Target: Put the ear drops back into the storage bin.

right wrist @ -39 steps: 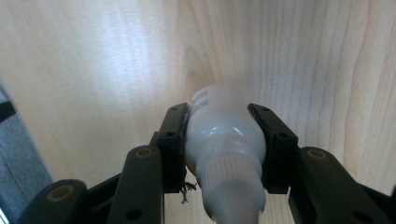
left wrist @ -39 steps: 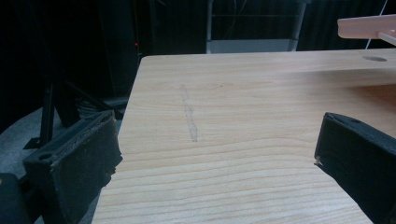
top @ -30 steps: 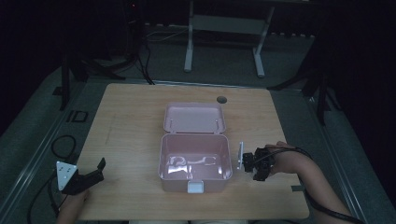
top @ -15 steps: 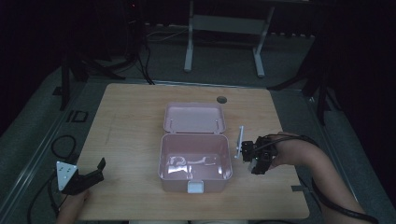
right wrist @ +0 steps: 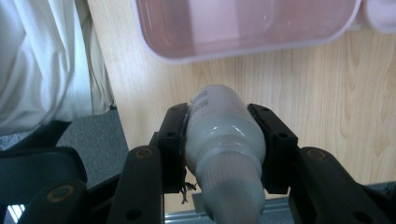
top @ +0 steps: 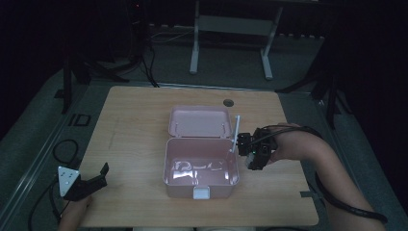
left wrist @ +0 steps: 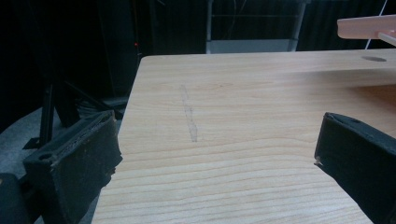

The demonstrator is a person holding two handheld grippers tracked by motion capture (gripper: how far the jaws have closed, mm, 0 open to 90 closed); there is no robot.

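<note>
Right gripper (top: 243, 144) clamps a smooth white plastic bottle (right wrist: 223, 135) — round-bodied, ribbed at the cap — and has risen off the table (top: 139, 115) to the right rim of the open pink box (top: 201, 163), likely ahead of dropping it in. Box: glossy, rounded, lid hinged back. Left gripper (top: 94, 180), jaws parted and empty, rests well left of the box.
</note>
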